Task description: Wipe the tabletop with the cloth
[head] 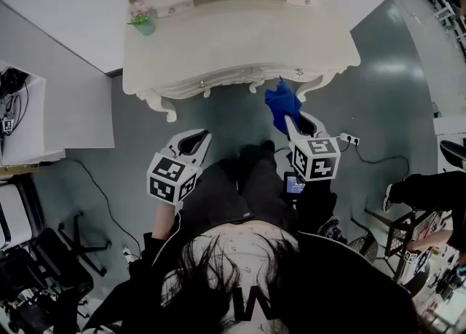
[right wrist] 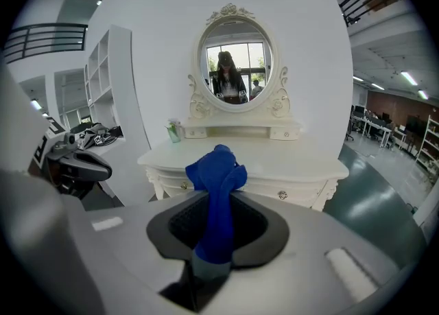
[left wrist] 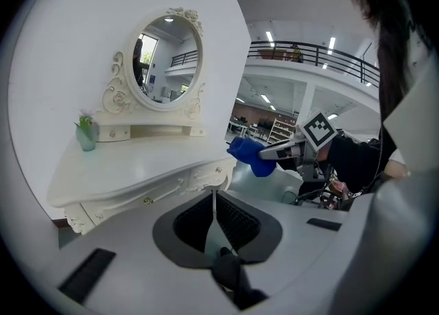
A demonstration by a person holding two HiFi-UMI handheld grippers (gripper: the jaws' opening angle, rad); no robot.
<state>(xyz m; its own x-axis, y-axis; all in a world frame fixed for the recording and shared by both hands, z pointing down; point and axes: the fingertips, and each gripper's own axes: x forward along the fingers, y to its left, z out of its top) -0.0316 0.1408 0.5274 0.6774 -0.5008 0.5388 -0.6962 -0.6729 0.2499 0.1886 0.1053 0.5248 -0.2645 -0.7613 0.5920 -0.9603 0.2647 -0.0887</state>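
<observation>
Blue cloth (right wrist: pixel 217 169) was held short of tabletop (right wrist: pixel 274 152).
Right gripper (right wrist: pixel 218 204) clamped it, centre frame; left gripper (left wrist: pixel 215 204) jaws were together, empty.

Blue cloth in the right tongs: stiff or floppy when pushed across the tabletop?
Likely floppy: the blue fabric cloth bunches in folds above the right tongs. Probably light, since one narrow pinch holds it up.

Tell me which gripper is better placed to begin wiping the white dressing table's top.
The right gripper: its jaws are clamped on the crumpled blue cloth, held at the white dressing table's front edge. The left gripper is shut on nothing and sits further back.
</observation>
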